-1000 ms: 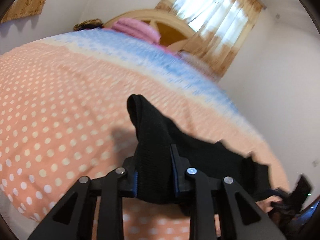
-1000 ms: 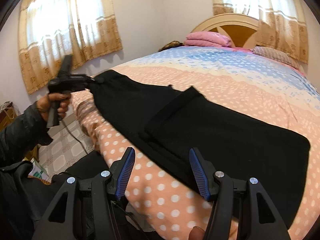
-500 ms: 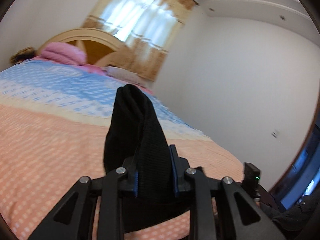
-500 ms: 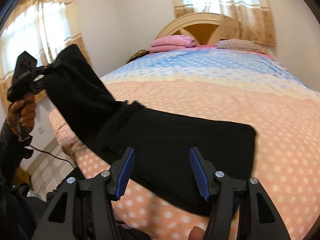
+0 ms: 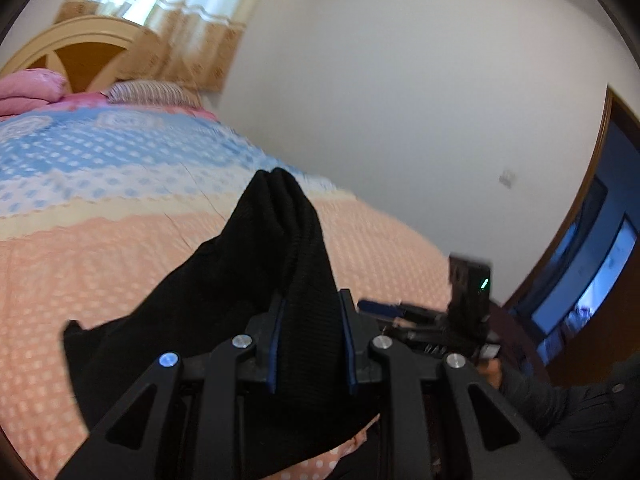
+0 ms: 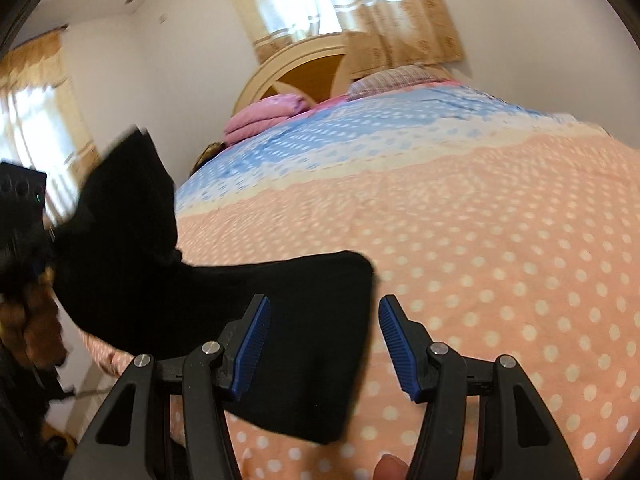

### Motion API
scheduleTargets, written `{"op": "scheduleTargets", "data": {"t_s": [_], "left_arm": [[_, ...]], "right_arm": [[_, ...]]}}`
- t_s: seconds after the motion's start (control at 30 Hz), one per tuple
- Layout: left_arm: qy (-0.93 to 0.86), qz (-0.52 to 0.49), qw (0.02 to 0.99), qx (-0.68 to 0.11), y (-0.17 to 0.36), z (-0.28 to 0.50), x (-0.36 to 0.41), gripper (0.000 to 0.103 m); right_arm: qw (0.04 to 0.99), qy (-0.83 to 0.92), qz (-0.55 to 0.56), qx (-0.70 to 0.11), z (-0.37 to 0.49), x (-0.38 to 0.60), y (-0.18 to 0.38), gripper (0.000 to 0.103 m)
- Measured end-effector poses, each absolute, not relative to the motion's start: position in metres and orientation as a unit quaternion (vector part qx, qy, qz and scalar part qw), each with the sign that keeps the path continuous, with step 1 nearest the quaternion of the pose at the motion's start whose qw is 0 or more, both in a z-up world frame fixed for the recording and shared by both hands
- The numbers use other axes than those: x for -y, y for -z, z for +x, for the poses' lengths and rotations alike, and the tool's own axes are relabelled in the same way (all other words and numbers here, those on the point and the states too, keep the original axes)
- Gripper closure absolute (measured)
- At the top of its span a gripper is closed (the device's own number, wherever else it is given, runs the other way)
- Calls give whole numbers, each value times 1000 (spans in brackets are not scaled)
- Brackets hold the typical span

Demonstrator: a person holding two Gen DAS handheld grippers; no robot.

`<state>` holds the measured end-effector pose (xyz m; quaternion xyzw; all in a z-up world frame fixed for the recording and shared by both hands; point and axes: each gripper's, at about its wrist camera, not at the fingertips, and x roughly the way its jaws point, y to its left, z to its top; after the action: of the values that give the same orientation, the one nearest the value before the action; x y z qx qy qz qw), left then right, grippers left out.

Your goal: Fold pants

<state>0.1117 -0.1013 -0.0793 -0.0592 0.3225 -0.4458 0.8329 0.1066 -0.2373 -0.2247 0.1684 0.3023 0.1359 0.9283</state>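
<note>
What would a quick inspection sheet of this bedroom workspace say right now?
Surface: bed with a dotted peach and blue cover.
Job's things: black pants, one end lifted, the rest lying on the bed.
Clutter: pink folded bedding and a pillow by the headboard.
Grippers: left tool shut on the pants; right tool open, holding nothing.
Cables: nothing seen.
Surroundings: curtained windows, white walls, a doorway.

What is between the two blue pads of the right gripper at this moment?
Nothing is gripped: in the right wrist view the right gripper stands open, with the black pants and the dotted bedspread visible below the gap.
</note>
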Motion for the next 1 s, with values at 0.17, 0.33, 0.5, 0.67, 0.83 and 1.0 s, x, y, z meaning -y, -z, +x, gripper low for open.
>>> {"op": "scheduleTargets", "data": {"t_s": [0.17,0.33,0.5,0.67,0.83,1.0], "left_arm": [[430,7,827,-362,119,115,146,78],[400,72,842,-353,147,100,173,76],[406,98,854,-311,132,69,175,66],[383,83,880,-269,112,51,146,38],[315,57,907,-274,115,72,108,28],[246,27,917,-314,137,93,82,26]], "right_arm": [[925,-119,190,-305,111,251,229,45],[923,-129,196,-304,111,250,232,45],[919,-159,203,-298,110,241,227,45],[907,-197,216,-304,111,219,218,45],[906,-153,197,-341,121,204,225,45],[895,-169,196,-364,123,195,231,45]]}}
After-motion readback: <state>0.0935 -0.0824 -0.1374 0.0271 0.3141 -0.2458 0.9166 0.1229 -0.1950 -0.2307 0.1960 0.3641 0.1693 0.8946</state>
